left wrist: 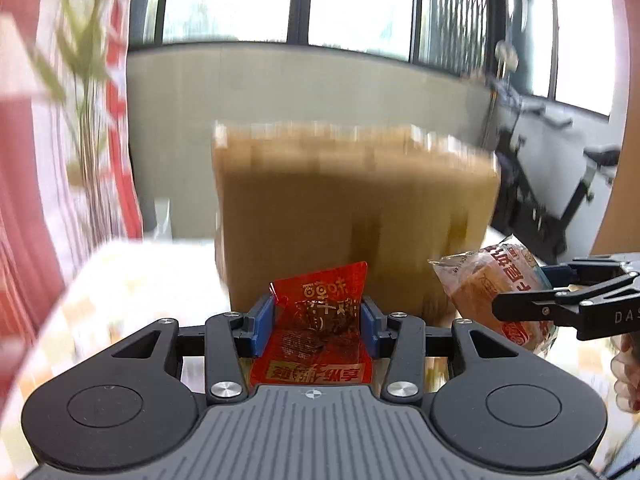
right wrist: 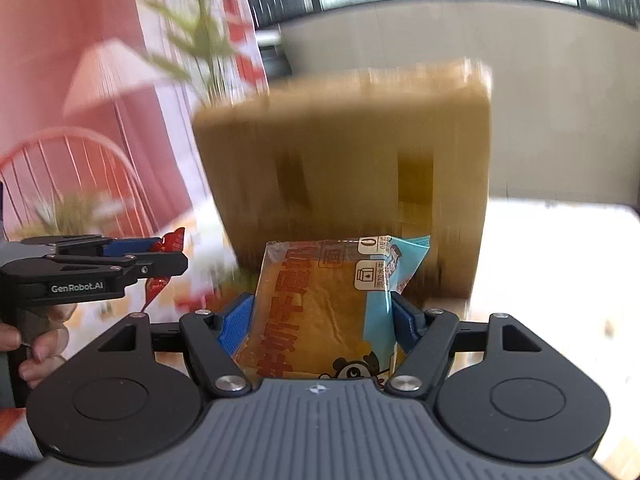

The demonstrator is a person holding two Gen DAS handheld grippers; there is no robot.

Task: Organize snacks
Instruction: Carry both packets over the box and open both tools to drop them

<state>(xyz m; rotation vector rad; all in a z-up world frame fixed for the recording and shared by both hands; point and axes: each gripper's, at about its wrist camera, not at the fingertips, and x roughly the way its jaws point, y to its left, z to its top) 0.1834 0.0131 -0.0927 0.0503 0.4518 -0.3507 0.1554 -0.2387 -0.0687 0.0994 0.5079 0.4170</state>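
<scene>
My left gripper point(left wrist: 319, 316) is shut on a red foil snack packet point(left wrist: 320, 332) with gold print, its blue pads pressing both sides. My right gripper point(right wrist: 325, 320) is shut on a clear and light-blue bread packet point(right wrist: 332, 304) with orange print. Each gripper shows in the other's view: the right gripper point(left wrist: 520, 300) at the right edge with the bread packet point(left wrist: 492, 280), the left gripper point(right wrist: 160, 260) at the left with the red packet point(right wrist: 170, 242). A brown cardboard box point(left wrist: 352, 208) stands just behind both packets, blurred by motion; the same cardboard box point(right wrist: 344, 160) fills the right wrist view's middle.
The box stands on a pale table point(left wrist: 120, 280) with a checked pattern. A green plant point(right wrist: 200, 40) and a red-and-white curtain point(left wrist: 116, 100) are at the left. Windows point(left wrist: 352, 0) and a low wall run behind. A hand point(right wrist: 36, 344) holds the left gripper's handle.
</scene>
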